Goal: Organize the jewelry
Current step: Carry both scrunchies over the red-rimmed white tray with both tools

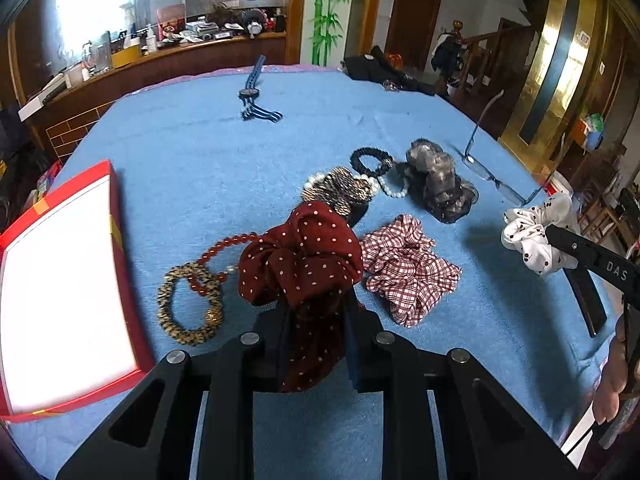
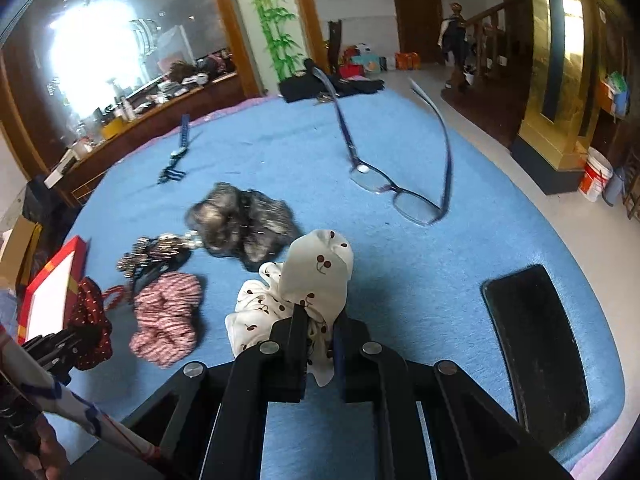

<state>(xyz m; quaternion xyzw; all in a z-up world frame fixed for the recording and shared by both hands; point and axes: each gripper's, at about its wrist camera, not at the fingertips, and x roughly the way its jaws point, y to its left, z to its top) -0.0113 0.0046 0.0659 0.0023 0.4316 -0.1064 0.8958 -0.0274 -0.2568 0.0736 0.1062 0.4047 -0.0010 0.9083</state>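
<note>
My left gripper [image 1: 316, 308] is shut on a dark red polka-dot scrunchie [image 1: 304, 256], held above the blue cloth; it also shows in the right wrist view [image 2: 90, 320]. My right gripper [image 2: 318, 320] is shut on a white cherry-print scrunchie [image 2: 308, 284], seen at the right in the left wrist view [image 1: 532, 232]. A red box with a white inside [image 1: 60, 292] lies open at the left. On the cloth lie a checked scrunchie [image 1: 404, 268], a leopard hair tie [image 1: 188, 304], a red bead bracelet [image 1: 224, 248], a pearl bracelet [image 1: 392, 188], a black hair tie [image 1: 370, 160] and a grey scrunchie [image 1: 436, 180].
Blue-framed glasses [image 2: 396, 188] stand on the cloth at the right. A black phone [image 2: 532, 344] lies near the right edge. A blue-strapped watch [image 1: 252, 96] lies at the far side. Dark clothing [image 1: 380, 72] sits at the table's far edge.
</note>
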